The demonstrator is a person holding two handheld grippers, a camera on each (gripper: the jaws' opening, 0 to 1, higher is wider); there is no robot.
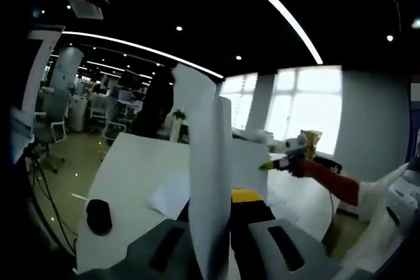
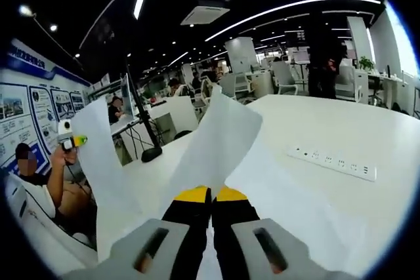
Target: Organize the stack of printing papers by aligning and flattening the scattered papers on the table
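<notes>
White printing paper point(image 1: 209, 181) rises from between my left gripper's point(image 1: 220, 227) grey jaws, which are shut on its near edge. The sheet bends to the right, where my right gripper point(image 1: 270, 164) pinches its far corner. In the right gripper view the same paper point(image 2: 220, 132) stands up from my right gripper point(image 2: 211, 196), whose yellow-tipped jaws are closed on it. The paper curves left to the left gripper point(image 2: 71, 141), held by a person's hand. The paper hangs above the white table point(image 2: 328, 122). Another sheet point(image 1: 169, 196) lies flat on the table.
A small black object point(image 1: 98, 216) sits near the table's point(image 1: 131, 155) left edge. A white power strip point(image 2: 335, 160) lies on the table to the right. Office chairs point(image 1: 49, 126) and desks stand beyond. A seated person point(image 2: 39, 188) is at the left.
</notes>
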